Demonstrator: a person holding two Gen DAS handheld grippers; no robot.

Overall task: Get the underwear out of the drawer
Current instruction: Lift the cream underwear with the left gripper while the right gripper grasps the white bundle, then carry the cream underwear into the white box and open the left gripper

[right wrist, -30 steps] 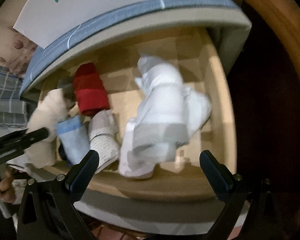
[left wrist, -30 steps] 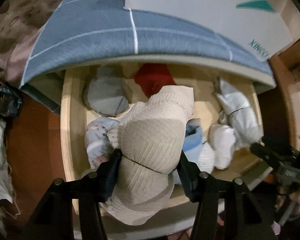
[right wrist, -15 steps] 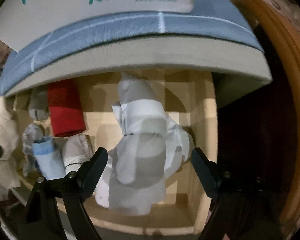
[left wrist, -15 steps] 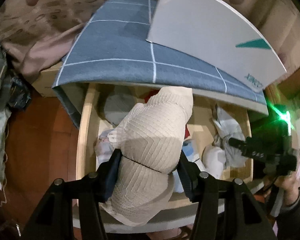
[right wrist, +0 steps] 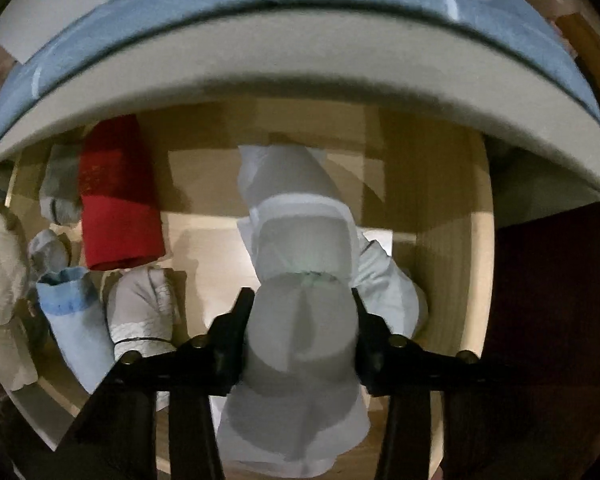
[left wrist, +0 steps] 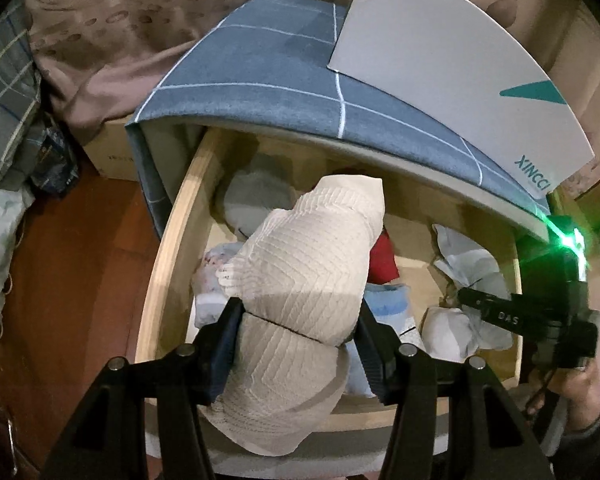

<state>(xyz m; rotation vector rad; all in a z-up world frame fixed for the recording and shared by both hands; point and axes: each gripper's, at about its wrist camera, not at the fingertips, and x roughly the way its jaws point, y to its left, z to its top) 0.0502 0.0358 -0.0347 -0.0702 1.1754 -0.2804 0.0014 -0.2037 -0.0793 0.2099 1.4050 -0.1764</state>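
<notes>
Now the right gripper (right wrist: pixel 302 316), apart a second ago, has clamped on the white underwear (right wrist: pixel 300 344) inside the drawer (right wrist: pixel 452 280), while the left gripper (left wrist: pixel 300 320) keeps the beige underwear (left wrist: pixel 300 280) pinched above the drawer's front edge.

Counts, both wrist views:

- Rolled underwear bundles – seven: cream ribbed (left wrist: pixel 300 276), pale grey-white (right wrist: pixel 304 320), red (right wrist: pixel 116 196), light blue (right wrist: pixel 74 320), grey-white with dark band (right wrist: pixel 144 312), grey at the back (left wrist: pixel 256 200), patterned whitish (left wrist: pixel 216 268).
- Grippers – two: left gripper (left wrist: pixel 300 336), right gripper (right wrist: pixel 302 320).
- Drawer (left wrist: pixel 172 248) – one.
- White box (left wrist: pixel 452 72) marked XINCCI – one.
</notes>
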